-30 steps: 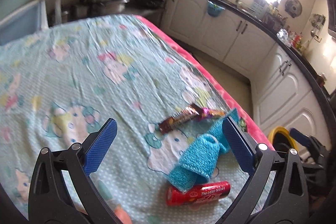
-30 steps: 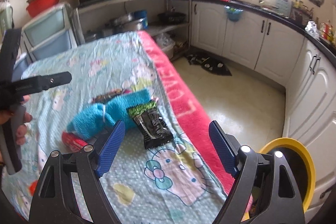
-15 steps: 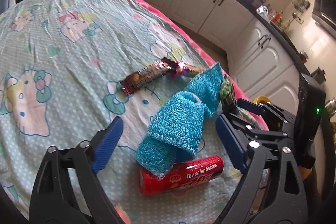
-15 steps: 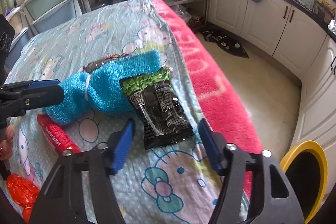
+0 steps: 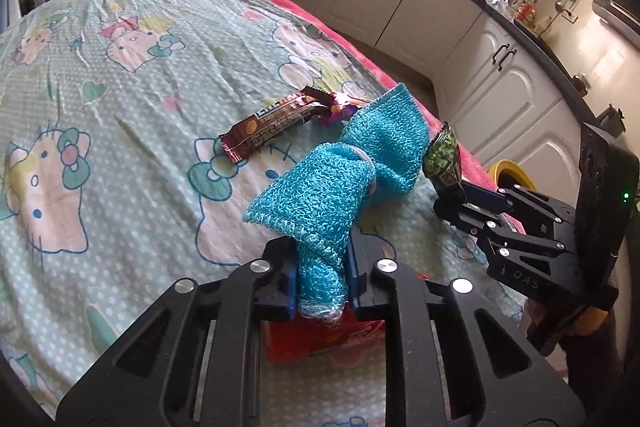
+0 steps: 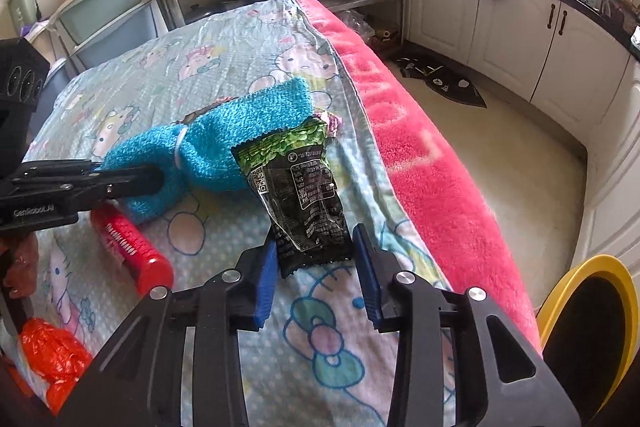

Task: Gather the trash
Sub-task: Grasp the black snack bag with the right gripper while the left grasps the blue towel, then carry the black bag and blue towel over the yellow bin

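My left gripper point(image 5: 321, 287) is shut on the near end of a blue knitted cloth point(image 5: 340, 179), which also shows in the right wrist view point(image 6: 216, 147). My right gripper point(image 6: 316, 267) has closed onto the near end of a black and green snack packet point(image 6: 300, 187); in the left wrist view the packet point(image 5: 442, 163) stands up from the right gripper point(image 5: 460, 205). A red tube point(image 6: 128, 247) lies under the left gripper point(image 6: 156, 179). A brown snack bar wrapper point(image 5: 272, 123) and a purple wrapper point(image 5: 340, 109) lie beyond the cloth.
All lies on a table under a Hello Kitty sheet point(image 5: 120, 87) with a pink edge point(image 6: 420, 163). A yellow-rimmed bin point(image 6: 592, 331) stands on the floor at the right. Crumpled orange plastic point(image 6: 52, 359) lies at the near left. Kitchen cabinets point(image 6: 520, 39) line the far side.
Both grippers moved forward and closed: the left onto the blue cloth, the right onto the black and green packet.
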{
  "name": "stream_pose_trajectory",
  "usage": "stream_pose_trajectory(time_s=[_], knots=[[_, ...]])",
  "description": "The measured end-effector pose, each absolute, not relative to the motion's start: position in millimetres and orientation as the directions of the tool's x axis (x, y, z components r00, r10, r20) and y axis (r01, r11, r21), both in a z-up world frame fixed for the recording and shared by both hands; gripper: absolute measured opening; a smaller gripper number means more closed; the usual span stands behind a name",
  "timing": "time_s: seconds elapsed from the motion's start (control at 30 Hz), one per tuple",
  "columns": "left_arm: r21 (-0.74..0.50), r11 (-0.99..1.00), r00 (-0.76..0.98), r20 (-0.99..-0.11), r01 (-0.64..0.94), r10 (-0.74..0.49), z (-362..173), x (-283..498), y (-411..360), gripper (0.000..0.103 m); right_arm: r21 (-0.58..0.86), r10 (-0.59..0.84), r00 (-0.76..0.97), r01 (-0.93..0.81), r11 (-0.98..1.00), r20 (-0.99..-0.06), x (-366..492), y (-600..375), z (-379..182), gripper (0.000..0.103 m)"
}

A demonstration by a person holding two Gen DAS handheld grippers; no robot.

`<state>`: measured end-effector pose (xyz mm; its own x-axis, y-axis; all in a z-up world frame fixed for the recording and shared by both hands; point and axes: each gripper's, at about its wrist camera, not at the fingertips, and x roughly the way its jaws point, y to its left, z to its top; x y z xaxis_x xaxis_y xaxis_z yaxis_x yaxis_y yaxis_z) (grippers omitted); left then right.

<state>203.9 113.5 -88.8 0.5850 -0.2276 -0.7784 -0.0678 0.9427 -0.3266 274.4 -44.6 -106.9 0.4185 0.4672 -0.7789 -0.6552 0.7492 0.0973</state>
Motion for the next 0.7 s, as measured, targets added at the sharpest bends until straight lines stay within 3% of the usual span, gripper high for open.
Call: stream_pose_trajectory(time_s=[0.7], knots=[[-0.245,0.968,0.629,-0.745,0.052,-0.223,-51,185,62,0.009,0.129,0.493,0.480,-0.608,0.783,-0.726,238,-94,-73,0.034]])
